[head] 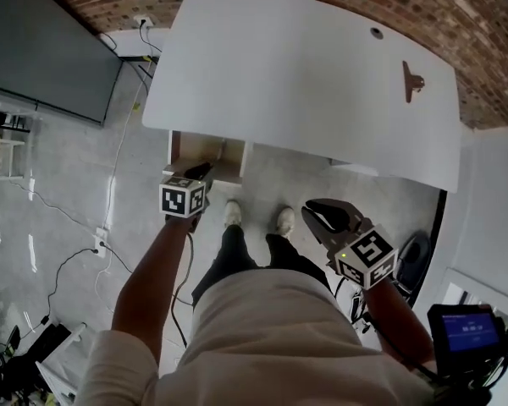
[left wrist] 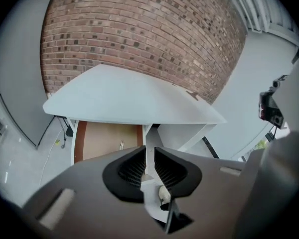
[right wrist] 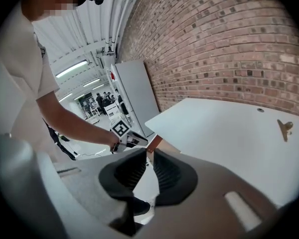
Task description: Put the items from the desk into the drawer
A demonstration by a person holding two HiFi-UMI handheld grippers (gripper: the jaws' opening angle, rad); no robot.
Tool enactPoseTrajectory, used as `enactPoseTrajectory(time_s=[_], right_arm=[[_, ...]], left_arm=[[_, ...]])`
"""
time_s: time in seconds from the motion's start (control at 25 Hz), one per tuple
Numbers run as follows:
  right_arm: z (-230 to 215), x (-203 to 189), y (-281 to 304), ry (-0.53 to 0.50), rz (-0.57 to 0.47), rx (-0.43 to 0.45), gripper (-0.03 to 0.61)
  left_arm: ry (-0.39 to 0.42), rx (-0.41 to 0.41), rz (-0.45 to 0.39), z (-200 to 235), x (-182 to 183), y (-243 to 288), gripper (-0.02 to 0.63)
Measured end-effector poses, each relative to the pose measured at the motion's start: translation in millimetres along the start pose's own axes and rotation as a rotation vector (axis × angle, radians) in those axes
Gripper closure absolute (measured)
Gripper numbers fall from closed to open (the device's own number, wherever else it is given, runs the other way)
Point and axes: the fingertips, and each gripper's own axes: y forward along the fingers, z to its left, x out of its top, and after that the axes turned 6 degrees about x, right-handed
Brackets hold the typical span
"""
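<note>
A small brown item [head: 412,80] lies alone on the white desk [head: 305,83], far right; it also shows in the right gripper view [right wrist: 284,127]. Under the desk's left end the drawer [head: 193,149] stands pulled out, its wooden inside [left wrist: 107,139] bare. My left gripper [head: 201,172] sits at the drawer's front edge, jaws almost together [left wrist: 147,156]; only a white edge shows in the slit, and I cannot tell if it is pinched. My right gripper [head: 315,214] hangs over the floor below the desk's front edge, jaws shut [right wrist: 149,158] on nothing.
A cable hole [head: 376,33] is near the desk's back edge. A brick wall [head: 457,24] runs behind. A dark panel [head: 42,49] and floor cables [head: 110,201] are left. My shoes [head: 233,214] stand before the drawer. A blue-screened device [head: 467,328] is at the lower right.
</note>
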Motion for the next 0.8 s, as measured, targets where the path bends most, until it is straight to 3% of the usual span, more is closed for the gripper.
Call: enactPoseTrajectory(time_s=[0.36, 0.48, 0.8], right_arm=[[-2.6, 8.4, -12.4, -0.054, -0.012, 0.077, 0.548], [2.1, 13.4, -12.5, -0.067, -0.018, 0.100, 0.548], [16.4, 32.3, -12.1, -0.143, -0.021, 0.140, 0.550]], left_arm=[[0.019, -0.075, -0.087, -98.3, 26.2, -101.8, 0.593], [0.060, -0.112, -0.095, -129.7, 29.9, -128.9, 0.606], [0.118, -0.200, -0.174, -181.6, 65.9, -186.5, 0.606]])
